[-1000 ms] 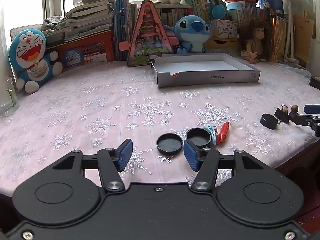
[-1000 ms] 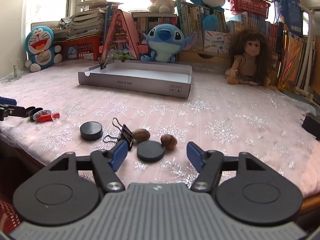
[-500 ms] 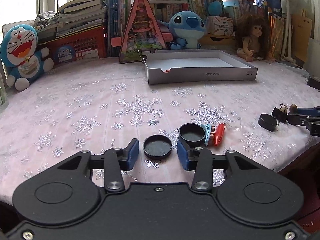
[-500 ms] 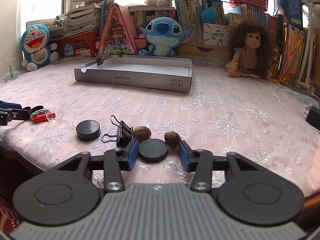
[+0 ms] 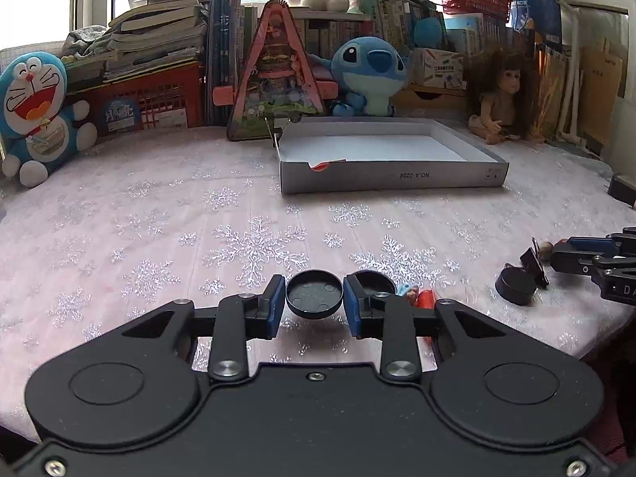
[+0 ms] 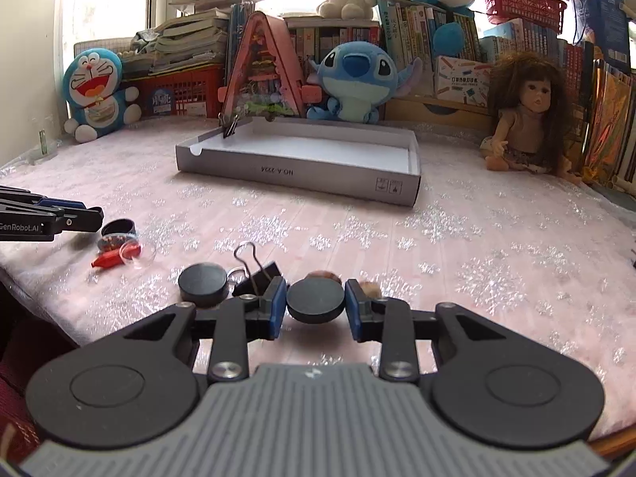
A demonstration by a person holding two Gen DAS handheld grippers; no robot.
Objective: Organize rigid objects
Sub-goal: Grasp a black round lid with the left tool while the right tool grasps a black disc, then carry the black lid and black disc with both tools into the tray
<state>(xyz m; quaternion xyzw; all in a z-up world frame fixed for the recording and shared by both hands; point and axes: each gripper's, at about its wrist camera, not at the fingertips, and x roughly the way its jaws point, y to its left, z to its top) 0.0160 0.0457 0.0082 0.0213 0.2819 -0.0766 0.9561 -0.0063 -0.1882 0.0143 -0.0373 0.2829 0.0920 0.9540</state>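
While the left wrist view is looking down its fingers, we are seeing the left gripper (image 5: 314,304) with its jaws just closed in on a shallow black lid (image 5: 314,293), both blue pads pressing its rim. The lid is sitting between the pads with its ribbed underside facing us, apparently just clear of the pink snowflake tablecloth (image 5: 159,238). Just behind the right pad, the open black tin (image 5: 373,282) and a red piece (image 5: 425,300) are lying on the cloth. Far across it, the grey cardboard tray (image 5: 393,179) is standing with nothing visible inside from here.

Turning to the right wrist view, we are finding the right gripper (image 6: 316,306) likewise clenched, its jaws having just come together on a black disc (image 6: 316,302) held edge to edge. A second black disc (image 6: 203,282) and a black binder clip (image 6: 258,276) are resting just to its left, and two brown nuts are partly hidden behind the grasped disc and the right pad. The tray (image 6: 302,171) is lying well ahead, with another clip on its far left corner.

We are judging the pick-up step as done on both sides. Next, we are needing to carry both round pieces forward over the tray wall, keeping them level so neither slips from its rim grip, then let go inside.
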